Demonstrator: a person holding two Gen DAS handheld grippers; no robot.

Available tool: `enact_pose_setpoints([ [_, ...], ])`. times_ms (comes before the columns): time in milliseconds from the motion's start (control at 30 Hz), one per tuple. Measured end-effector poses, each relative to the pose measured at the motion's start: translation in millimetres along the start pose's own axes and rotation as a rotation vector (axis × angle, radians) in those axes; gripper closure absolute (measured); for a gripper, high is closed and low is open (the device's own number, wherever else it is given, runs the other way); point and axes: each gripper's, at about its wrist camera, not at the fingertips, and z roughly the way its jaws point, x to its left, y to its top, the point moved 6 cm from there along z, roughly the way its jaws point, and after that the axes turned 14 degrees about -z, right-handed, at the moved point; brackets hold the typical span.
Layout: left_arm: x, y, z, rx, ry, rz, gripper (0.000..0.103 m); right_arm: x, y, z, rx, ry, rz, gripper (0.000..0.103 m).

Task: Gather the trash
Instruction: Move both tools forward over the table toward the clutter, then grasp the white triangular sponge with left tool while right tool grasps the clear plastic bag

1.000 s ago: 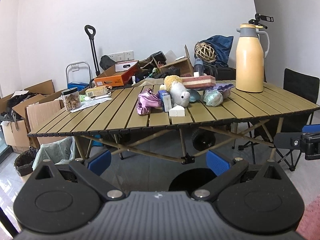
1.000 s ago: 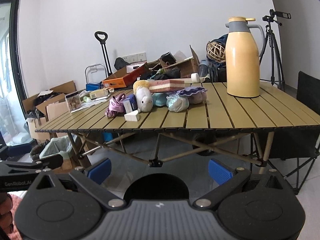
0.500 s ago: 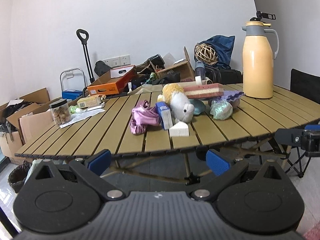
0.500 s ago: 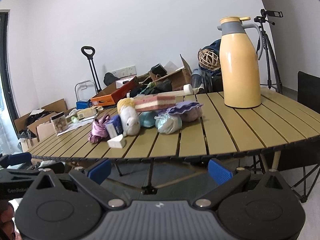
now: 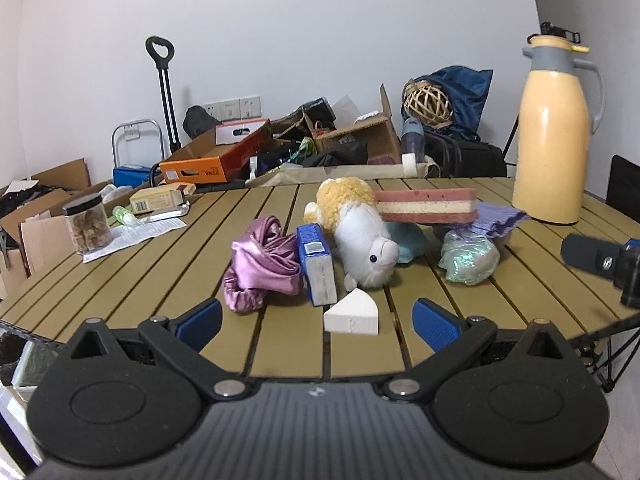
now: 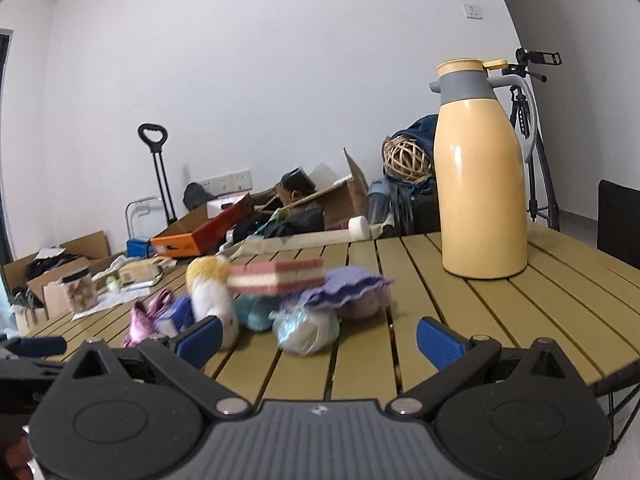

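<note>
A pile of items lies mid-table on the slatted table [image 5: 160, 272]: a purple satin scrunchie [image 5: 264, 270], a blue carton [image 5: 316, 268], a white plush toy [image 5: 362, 244], a white wedge [image 5: 352, 316], a pink sponge [image 5: 426, 206], a crumpled iridescent wrapper [image 5: 468, 256] and a lilac crocheted piece [image 5: 498, 218]. My left gripper [image 5: 318, 320] is open above the near table edge, just short of the wedge. My right gripper [image 6: 318, 338] is open too, with the wrapper [image 6: 306, 330] lying between and beyond its fingers. The right gripper's body [image 5: 600, 260] shows at the right of the left wrist view.
A tall yellow thermos [image 5: 554, 136] stands at the table's far right. A jar [image 5: 88, 230], papers and small boxes lie at the far left. Cardboard boxes, a hand trolley [image 5: 162, 92], bags and a tripod [image 6: 532, 136] crowd the wall behind. A black chair [image 6: 618, 224] stands right.
Both grippers have risen from below table height and come forward over the near table edge, closer to the pile. Both stay open and hold nothing.
</note>
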Motion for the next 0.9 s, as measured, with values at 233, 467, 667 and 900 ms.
enact_pose_setpoints([
  [233, -10.0, -4.8, 48.2, 0.032, 0.038, -0.023, 0.0, -18.2, -7.2, 22.8, -0.035, -0.032, 0.059, 0.0],
  [467, -19.6, -13.3, 75.5, 0.065, 0.051, -0.026, 0.024, -28.1, -29.1, 38.0, -0.013, -0.022, 0.107, 0.0],
  [667, -22.9, -15.3, 84.9, 0.079, 0.052, -0.024, 0.052, -30.2, -33.7, 40.6, 0.004, -0.011, 0.121, 0.0],
  [900, -21.9, -15.3, 84.1, 0.081, 0.028, -0.025, 0.07, -27.0, -31.2, 37.3, -0.008, -0.003, 0.1, 0.0],
])
